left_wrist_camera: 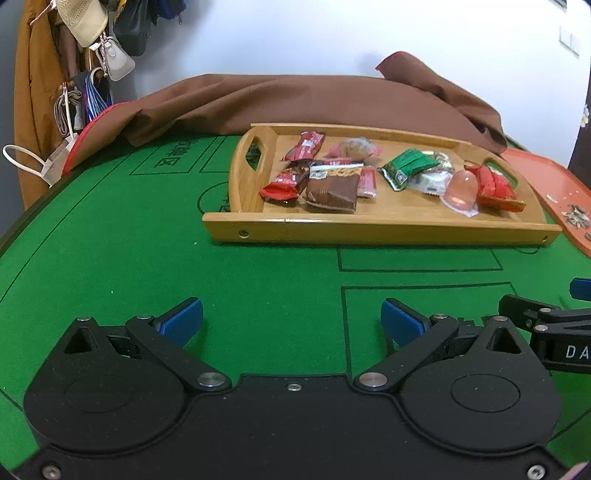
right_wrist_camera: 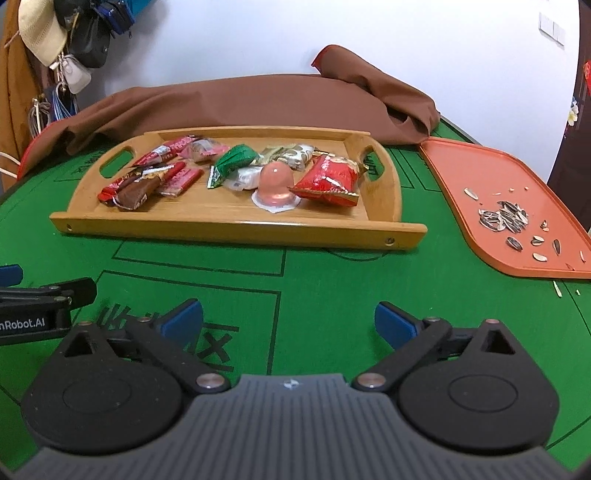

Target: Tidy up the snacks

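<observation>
A wooden tray (left_wrist_camera: 369, 230) (right_wrist_camera: 236, 225) sits on the green felt table and holds several wrapped snacks: red packets (left_wrist_camera: 286, 182) (right_wrist_camera: 328, 177), a brown packet (left_wrist_camera: 332, 192) (right_wrist_camera: 135, 194), a green packet (left_wrist_camera: 406, 168) (right_wrist_camera: 234, 157) and a pink jelly cup (left_wrist_camera: 461, 190) (right_wrist_camera: 275, 182). My left gripper (left_wrist_camera: 291, 321) is open and empty, low over the felt well in front of the tray. My right gripper (right_wrist_camera: 288, 319) is open and empty too, beside the left one, also short of the tray.
An orange tray (right_wrist_camera: 491, 177) (left_wrist_camera: 554, 184) with sunflower seed shells (right_wrist_camera: 504, 218) lies right of the wooden tray. A brown cloth (left_wrist_camera: 295, 99) (right_wrist_camera: 240, 99) is bunched behind it. Bags and a hat (left_wrist_camera: 85, 22) hang at the back left.
</observation>
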`<action>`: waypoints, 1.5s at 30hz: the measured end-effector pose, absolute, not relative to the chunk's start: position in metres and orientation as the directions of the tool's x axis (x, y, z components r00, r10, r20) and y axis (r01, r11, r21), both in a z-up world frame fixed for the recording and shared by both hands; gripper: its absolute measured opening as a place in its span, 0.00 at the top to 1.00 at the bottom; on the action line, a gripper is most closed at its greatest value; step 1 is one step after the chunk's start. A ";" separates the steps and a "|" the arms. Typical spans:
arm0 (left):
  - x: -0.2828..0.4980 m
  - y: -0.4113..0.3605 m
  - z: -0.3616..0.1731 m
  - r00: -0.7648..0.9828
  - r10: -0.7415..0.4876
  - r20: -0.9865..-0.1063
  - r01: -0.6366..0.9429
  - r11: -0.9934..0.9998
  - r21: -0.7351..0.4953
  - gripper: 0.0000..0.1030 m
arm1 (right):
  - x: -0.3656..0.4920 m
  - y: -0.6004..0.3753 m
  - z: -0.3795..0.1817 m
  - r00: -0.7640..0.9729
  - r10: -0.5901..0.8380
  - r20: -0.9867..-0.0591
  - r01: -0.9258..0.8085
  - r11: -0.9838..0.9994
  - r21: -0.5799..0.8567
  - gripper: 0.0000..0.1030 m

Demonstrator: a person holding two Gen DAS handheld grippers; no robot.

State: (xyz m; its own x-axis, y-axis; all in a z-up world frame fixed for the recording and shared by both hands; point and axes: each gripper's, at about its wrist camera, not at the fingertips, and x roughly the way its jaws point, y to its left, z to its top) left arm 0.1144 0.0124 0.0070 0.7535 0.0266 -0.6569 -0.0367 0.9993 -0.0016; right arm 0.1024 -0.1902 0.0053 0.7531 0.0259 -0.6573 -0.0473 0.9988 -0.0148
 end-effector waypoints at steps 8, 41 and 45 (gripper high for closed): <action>0.122 0.014 0.001 0.727 0.015 -0.686 -0.041 0.999 -0.022 0.00 | 0.109 -0.184 -0.006 0.735 -0.003 -0.678 -0.033 0.999 -0.040 0.00; 0.135 0.015 -0.007 0.755 0.056 -0.653 -0.071 0.997 0.004 0.00 | 0.120 -0.185 -0.013 0.761 0.013 -0.649 -0.019 1.000 -0.003 0.00; 0.135 0.015 -0.007 0.755 0.056 -0.653 -0.071 0.997 0.003 0.00 | 0.121 -0.184 -0.013 0.761 0.018 -0.649 -0.022 1.000 0.002 0.00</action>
State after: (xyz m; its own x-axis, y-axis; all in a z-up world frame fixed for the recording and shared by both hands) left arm 0.1348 0.0147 -0.0071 0.7553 0.0558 -0.6530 -0.0707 0.9975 0.0035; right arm 0.1211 -0.1844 -0.0131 0.7607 0.0178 -0.6489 -0.0220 0.9998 0.0017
